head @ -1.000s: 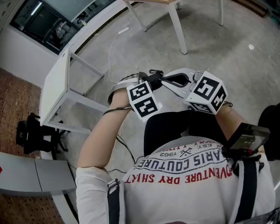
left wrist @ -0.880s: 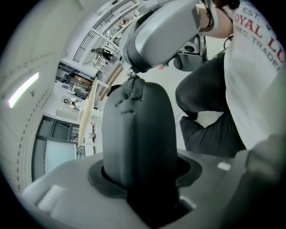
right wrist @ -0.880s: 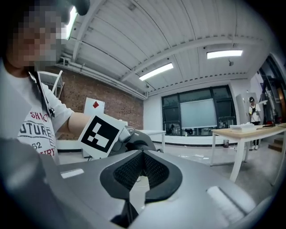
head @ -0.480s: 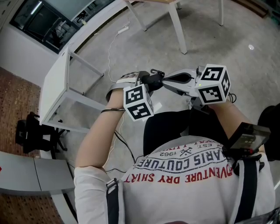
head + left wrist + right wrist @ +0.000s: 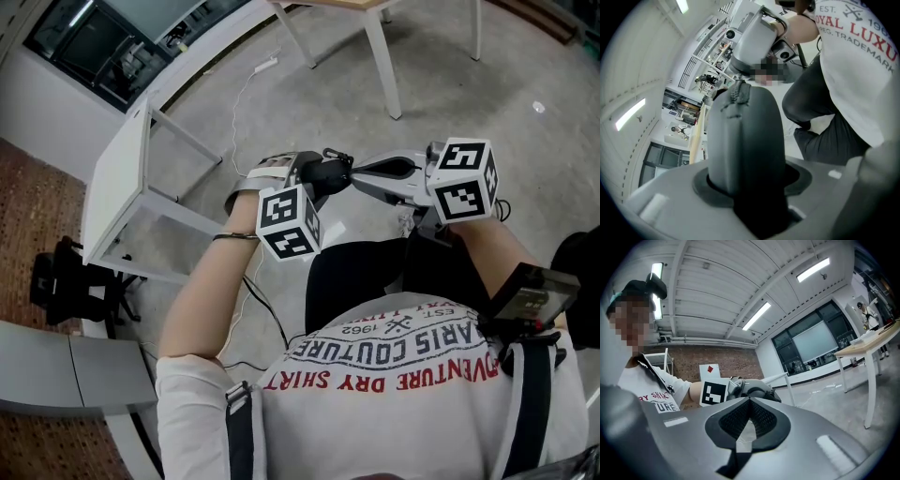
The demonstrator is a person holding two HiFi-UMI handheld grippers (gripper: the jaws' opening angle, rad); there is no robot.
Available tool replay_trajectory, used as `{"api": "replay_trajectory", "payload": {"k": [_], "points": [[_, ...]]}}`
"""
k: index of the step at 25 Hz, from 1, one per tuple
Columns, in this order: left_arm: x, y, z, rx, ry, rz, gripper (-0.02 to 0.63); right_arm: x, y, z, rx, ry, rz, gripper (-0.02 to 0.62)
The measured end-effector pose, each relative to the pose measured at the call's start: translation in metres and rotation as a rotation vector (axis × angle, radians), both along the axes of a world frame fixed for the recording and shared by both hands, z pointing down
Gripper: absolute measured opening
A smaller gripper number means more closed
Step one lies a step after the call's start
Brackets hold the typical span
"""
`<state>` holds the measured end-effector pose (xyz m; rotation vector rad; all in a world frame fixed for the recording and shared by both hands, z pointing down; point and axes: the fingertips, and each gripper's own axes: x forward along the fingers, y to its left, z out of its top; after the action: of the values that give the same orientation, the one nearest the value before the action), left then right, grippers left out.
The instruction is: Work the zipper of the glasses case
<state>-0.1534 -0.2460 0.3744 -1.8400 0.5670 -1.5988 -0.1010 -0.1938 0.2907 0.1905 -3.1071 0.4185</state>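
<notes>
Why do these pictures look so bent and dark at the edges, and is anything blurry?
Head view: evenly lit, sharp, the wide lens curving the white table. Left gripper view: the glasses case sits so close it looks soft; corners black. Right gripper view: ceiling lights glare, edges dark.

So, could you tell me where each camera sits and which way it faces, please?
Head view: on the person's head, facing steeply down at the dark grey zippered glasses case; white T-shirt, left gripper and right gripper show.
Left gripper view: rides the left gripper, facing back at the T-shirt along jaws clamped on the case.
Right gripper view: rides the right gripper, facing level past shut jaws; T-shirt shows.
All three share the case.
</notes>
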Motion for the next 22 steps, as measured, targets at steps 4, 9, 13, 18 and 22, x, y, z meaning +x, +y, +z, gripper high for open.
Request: {"api": "replay_trajectory", "payload": {"k": [4,9,13,18,22], "points": [[-0.003,-0.001,-0.002,0.033,0.008,0.024,0.249,0.000,0.000,0.002,0.004,0.007,0.001,-0.002],[-0.003,-0.003,-0.010,0.098,0.012,0.068,0.247,0.002,0.001,0.002,0.013,0.010,-0.004,-0.002],[-0.002,-0.002,-0.015,0.128,0.017,0.098,0.247,0.003,0.003,0.001,0.016,0.006,-0.012,-0.002],[-0.003,-0.001,-0.021,0.165,0.006,0.132,0.248,0.003,0.002,0.002,0.023,0.013,-0.018,-0.002],[0.000,0.002,-0.026,0.165,0.028,0.160,0.247,0.005,0.002,0.001,0.022,0.006,-0.020,0.000]]}}
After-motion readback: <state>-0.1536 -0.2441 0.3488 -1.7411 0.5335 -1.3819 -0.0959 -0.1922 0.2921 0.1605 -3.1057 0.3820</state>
